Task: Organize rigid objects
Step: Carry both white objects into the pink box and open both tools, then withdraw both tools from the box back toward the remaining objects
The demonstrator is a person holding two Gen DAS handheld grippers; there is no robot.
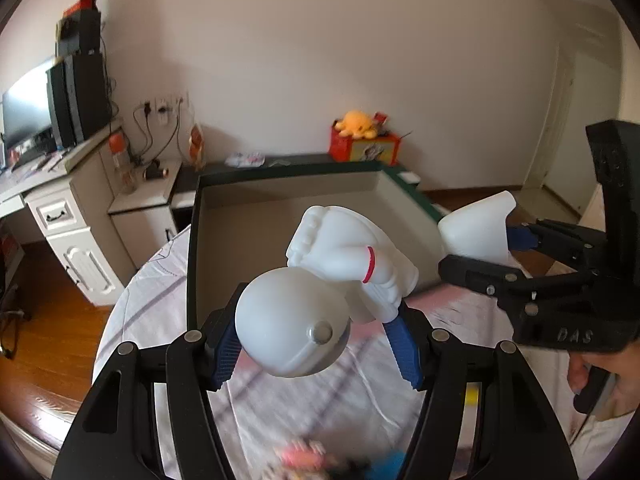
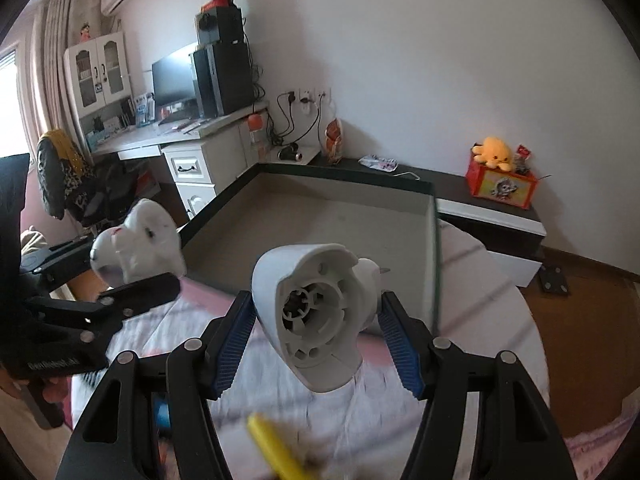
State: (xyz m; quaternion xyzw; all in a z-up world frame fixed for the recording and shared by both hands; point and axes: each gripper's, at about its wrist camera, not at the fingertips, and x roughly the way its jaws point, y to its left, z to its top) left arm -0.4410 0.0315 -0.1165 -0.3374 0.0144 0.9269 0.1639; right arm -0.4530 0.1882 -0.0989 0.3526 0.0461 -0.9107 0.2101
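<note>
Left hand-held gripper [image 1: 316, 344] clamped on white astronaut figure [image 1: 320, 304], right hand-held gripper [image 2: 316, 344] clamped on white hollow shell part [image 2: 316, 312], both raised near the open grey tray [image 2: 434, 248] on the bed.

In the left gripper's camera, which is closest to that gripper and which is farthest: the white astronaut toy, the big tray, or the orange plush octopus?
1. White astronaut toy: right between the left gripper's blue pads, helmet end nearest.
2. Big tray: just beyond the toy, in the middle.
3. Orange plush octopus: farthest, on a red box by the back wall.

An orange plush octopus [image 2: 495, 155] tops a red box [image 2: 502, 188].
</note>
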